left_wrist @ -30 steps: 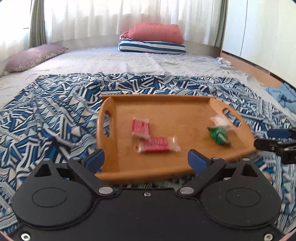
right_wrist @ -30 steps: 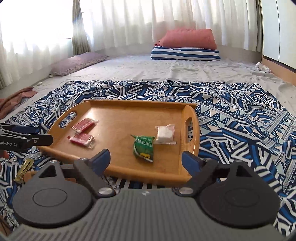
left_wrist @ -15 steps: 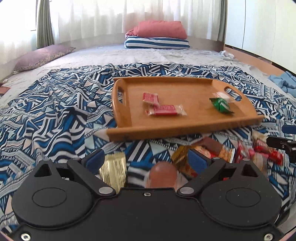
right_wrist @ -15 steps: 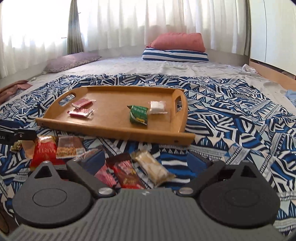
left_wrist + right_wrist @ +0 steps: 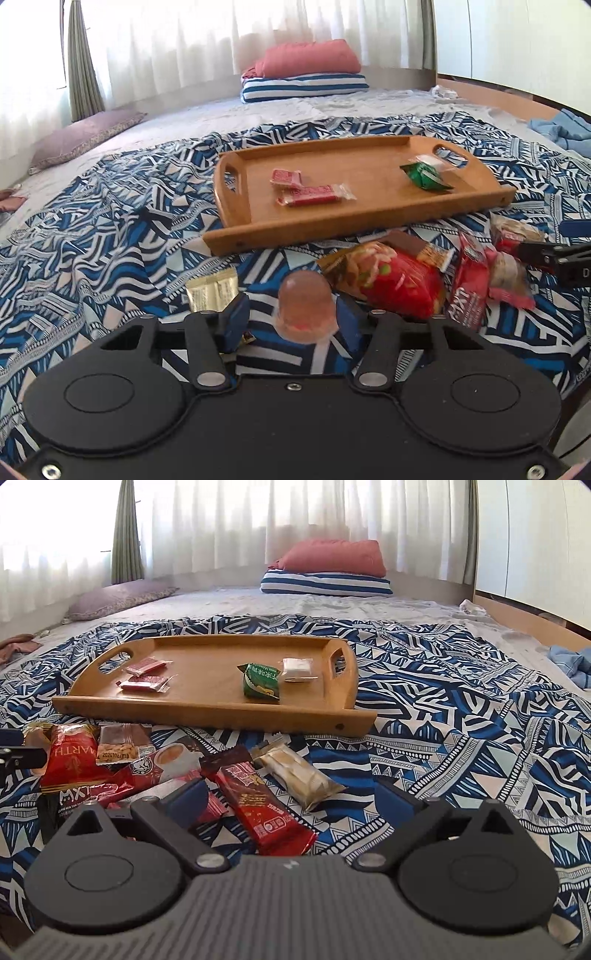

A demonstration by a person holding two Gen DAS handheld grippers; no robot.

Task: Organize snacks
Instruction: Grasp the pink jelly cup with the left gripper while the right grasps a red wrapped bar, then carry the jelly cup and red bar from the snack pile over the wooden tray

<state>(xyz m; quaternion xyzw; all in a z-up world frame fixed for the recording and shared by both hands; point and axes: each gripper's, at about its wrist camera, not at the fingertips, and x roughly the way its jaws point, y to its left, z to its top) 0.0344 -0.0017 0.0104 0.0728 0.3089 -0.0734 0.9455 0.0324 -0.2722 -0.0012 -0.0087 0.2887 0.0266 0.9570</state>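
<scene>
At lower centre, the left gripper closes its jaws around a pink jelly cup on the patterned blanket; the right gripper hangs wide open over a red snack bar, below the wooden tray

Bed: pale sheet, patterned blue cover over the near part.
Far end: red pillow on striped pillow.
Far left: mauve cushion.
Middle: wooden tray on the cover.
Near: loose snack packets on the cover, just before the tray.
Near left: pink jelly cup, gold packet.
Right: blue cloth.
</scene>
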